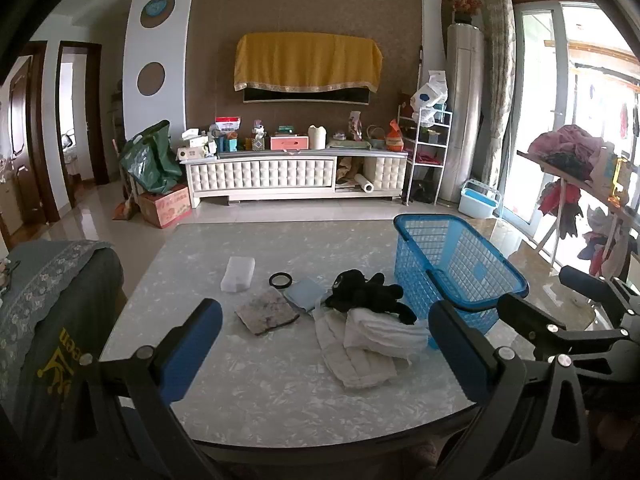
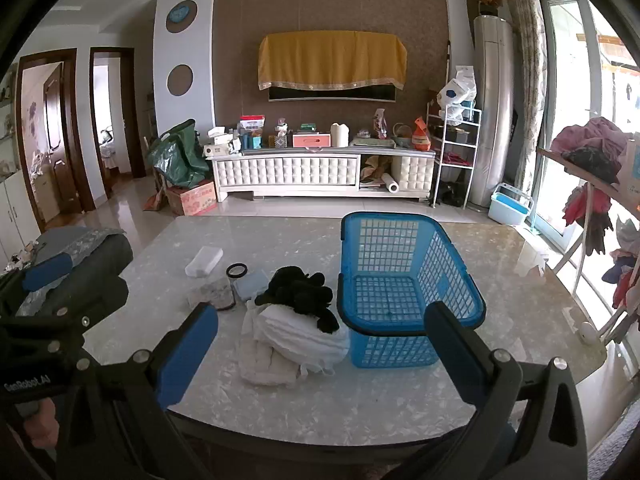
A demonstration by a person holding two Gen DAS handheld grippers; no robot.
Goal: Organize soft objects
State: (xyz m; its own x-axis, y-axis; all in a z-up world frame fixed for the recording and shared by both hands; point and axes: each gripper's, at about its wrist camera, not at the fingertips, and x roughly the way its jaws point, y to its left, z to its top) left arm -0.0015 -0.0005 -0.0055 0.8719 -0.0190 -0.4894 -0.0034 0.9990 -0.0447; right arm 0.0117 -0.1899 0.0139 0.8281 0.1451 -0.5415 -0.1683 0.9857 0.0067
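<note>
Both grippers spread wide, holding nothing, above the near table edge.

My right gripper (image 2: 320, 356) frames the crumpled white cloth pile (image 2: 296, 344) straight ahead; the black plush toy (image 2: 300, 294) lies on its far end, touching the blue plastic lattice basket (image 2: 404, 236) just right. From my left gripper (image 1: 324, 344), the pile sits ahead-right. I judge the right nearer.

- On your table (image 2: 400, 400) the basket (image 2: 404, 280) stands to the right.
- Just left of it a plush toy (image 2: 300, 292) lies on folded cloths (image 2: 296, 344).
- Left of those lie a pad (image 1: 306, 294), a slab (image 1: 266, 311) and a ring (image 1: 280, 279).
- Behind them rests a small box (image 1: 239, 273).
</note>
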